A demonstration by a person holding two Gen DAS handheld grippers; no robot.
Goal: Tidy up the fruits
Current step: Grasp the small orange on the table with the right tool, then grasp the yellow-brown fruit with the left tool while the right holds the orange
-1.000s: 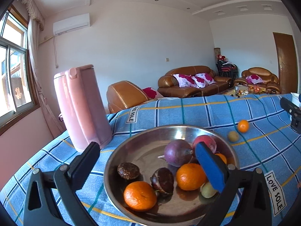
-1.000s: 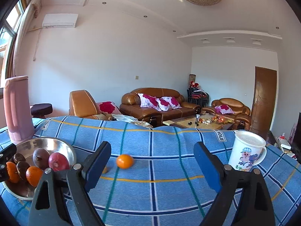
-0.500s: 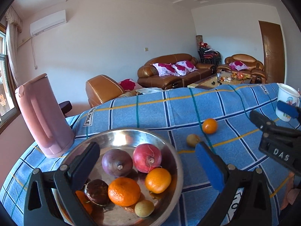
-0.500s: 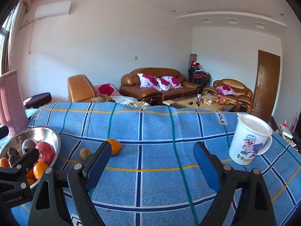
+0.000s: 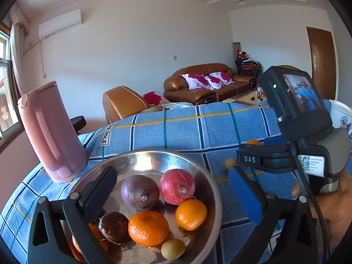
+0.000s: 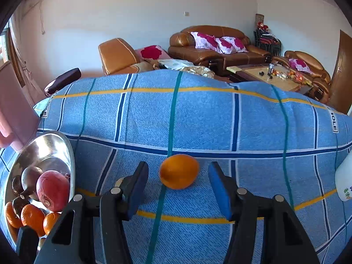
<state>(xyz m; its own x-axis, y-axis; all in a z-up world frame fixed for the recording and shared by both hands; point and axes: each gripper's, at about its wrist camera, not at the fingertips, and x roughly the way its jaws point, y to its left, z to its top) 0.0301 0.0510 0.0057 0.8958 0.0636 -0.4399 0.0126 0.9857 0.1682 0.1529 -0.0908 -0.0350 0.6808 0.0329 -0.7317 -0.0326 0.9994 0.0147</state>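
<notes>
While the right tool (image 6: 178,184) tilts down at the blue plaid cloth (image 6: 198,121) covering the desk, its two blue-padded jaws are closing in on a loose orange (image 6: 179,171) that sits lower centre of the right wrist view. The orange is between the pads but there's a clear gap on both sides, so nothing is gripped yet. A small yellowish fruit (image 6: 120,181) peeks out just behind the left pad, mostly hidden.

Over at the left edge of that view is the steel bowl (image 6: 55,147), and the left wrist view shows it way better, lower centre: a red pomegranate-looking fruit (image 5: 177,186), a purple round one (image 5: 139,191), two oranges (image 5: 148,227) front and right, a dark brown fruit (image 5: 114,226) and a little green-yellow one (image 5: 172,249) near the bottom rim.

The left tool (image 5: 171,194) hangs over the bowl with its jaws spread wide, holding nothing.

A pink kettle (image 5: 49,132) stands at the left just beside the bowl, and a white cartoon mug (image 5: 341,114) is at the right edge. A hand (image 5: 334,209) holding the right tool shows at lower right.
</notes>
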